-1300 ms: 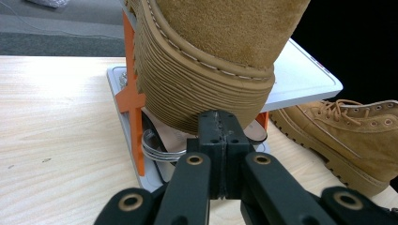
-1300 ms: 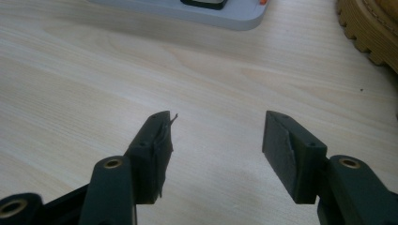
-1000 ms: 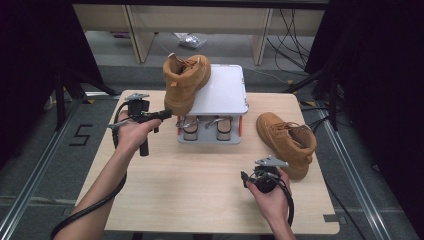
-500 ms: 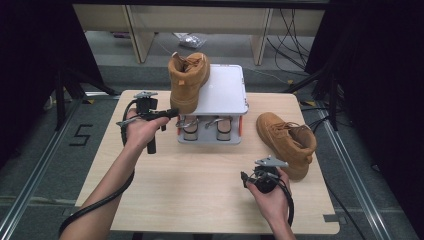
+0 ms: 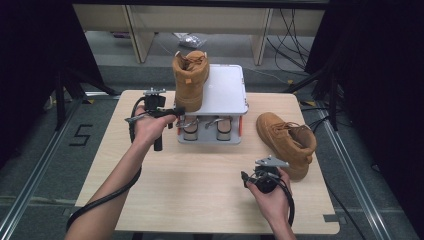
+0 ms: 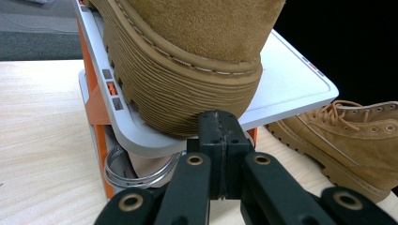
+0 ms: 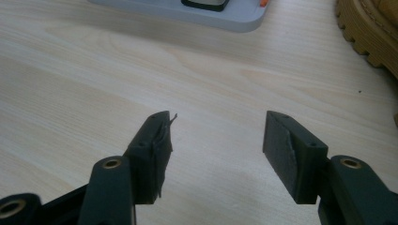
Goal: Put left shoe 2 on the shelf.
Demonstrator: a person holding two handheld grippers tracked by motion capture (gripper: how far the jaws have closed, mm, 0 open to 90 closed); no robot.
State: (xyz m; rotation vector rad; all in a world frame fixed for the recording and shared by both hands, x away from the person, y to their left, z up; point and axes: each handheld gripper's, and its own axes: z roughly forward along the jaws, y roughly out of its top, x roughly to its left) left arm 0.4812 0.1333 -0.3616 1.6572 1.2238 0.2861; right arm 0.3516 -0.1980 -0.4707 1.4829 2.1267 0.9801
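Your left gripper has its jaws pressed together with nothing between them, the tips at the sole of the tan boot standing on the grey rack (contact unclear). Your right gripper hangs wide open over bare table, holding nothing; second boot lies just beside it.

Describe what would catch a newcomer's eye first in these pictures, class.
A tan boot stands on the left of the white rack's top shelf at the table's far side, with the left hand-held gripper, jaws shut, at its heel. Its partner boot lies on the wooden table to the right, beside the open right hand-held gripper.
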